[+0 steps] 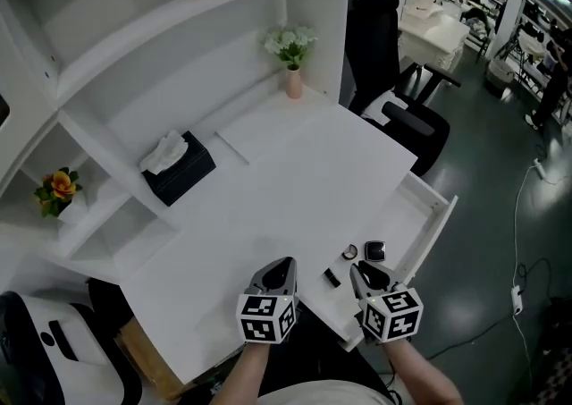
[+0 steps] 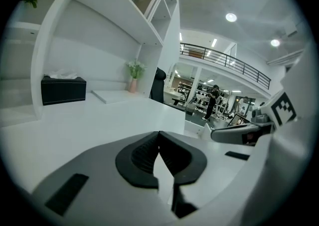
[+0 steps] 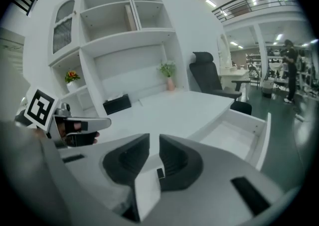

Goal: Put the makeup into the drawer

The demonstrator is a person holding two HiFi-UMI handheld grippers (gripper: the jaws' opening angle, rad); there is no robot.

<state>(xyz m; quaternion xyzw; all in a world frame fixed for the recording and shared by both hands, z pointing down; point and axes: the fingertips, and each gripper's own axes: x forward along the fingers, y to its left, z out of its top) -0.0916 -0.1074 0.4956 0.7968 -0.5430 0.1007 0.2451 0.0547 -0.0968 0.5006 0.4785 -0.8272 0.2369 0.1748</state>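
The white drawer (image 1: 440,212) stands pulled out from the desk's right side. In its near end lie a round compact (image 1: 349,253), a black square compact (image 1: 374,251) and a small black stick (image 1: 332,277). My right gripper (image 1: 357,268) hovers over that end of the drawer, its jaws a narrow gap apart with nothing between them (image 3: 154,137). My left gripper (image 1: 287,263) hangs over the desk's near edge beside it, shut and empty (image 2: 159,134). The drawer's far part (image 3: 234,130) looks bare.
A black tissue box (image 1: 179,168) sits at the desk's back left, and a vase of white flowers (image 1: 291,50) in the far corner. A black office chair (image 1: 393,81) stands beyond the drawer. Orange flowers (image 1: 58,187) rest on a left shelf.
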